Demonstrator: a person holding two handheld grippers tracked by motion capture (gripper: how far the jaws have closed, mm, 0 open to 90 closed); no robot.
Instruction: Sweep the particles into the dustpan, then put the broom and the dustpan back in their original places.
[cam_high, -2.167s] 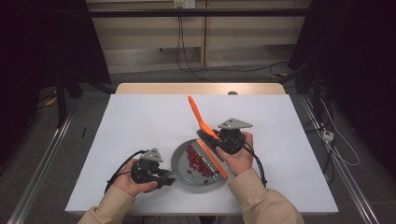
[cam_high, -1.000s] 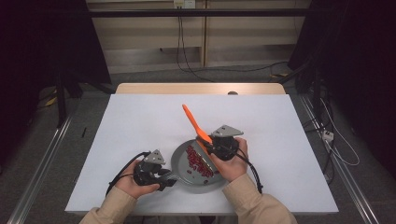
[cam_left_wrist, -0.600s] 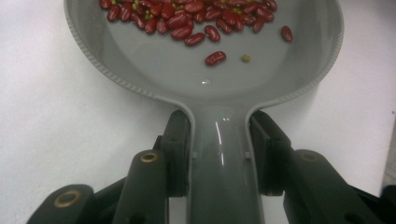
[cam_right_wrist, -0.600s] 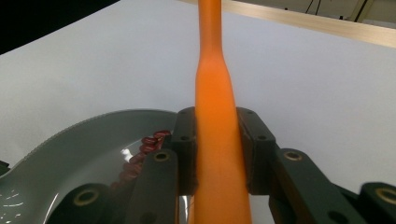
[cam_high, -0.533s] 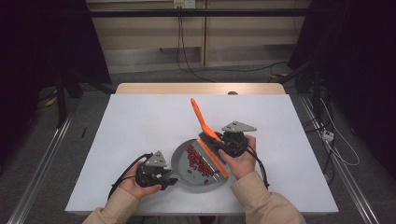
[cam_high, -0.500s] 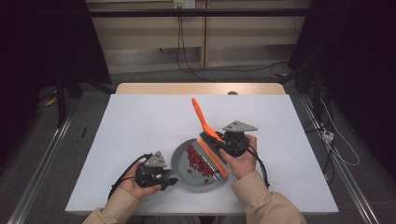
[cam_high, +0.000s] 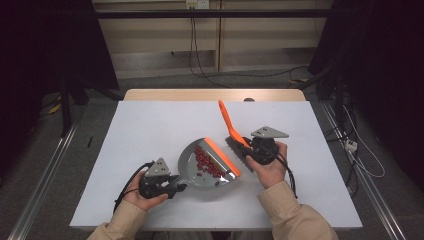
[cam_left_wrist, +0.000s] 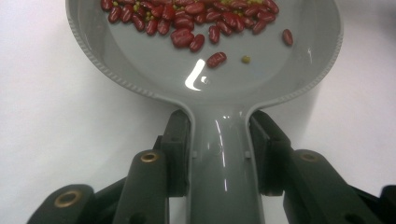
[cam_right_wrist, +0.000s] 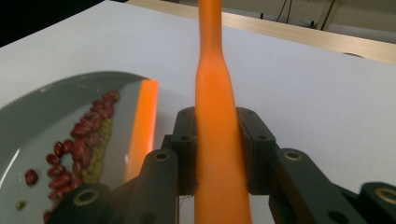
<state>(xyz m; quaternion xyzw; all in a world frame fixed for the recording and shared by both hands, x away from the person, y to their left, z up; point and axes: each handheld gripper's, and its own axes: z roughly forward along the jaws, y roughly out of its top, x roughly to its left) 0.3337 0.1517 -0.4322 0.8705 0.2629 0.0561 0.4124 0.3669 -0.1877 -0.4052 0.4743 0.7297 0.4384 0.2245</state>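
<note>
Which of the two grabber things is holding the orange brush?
The right gripper: its jaws clamp the orange brush by the handle. The left gripper grips the grey dustpan with the red beans instead.

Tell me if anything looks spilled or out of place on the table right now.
Nothing stands out. The red beans all lie inside the grey dustpan, heaped toward its orange lip, with none seen on the white table. The left gripper clamps the pan's handle, and the right gripper clamps the orange brush beside the lip.
</note>
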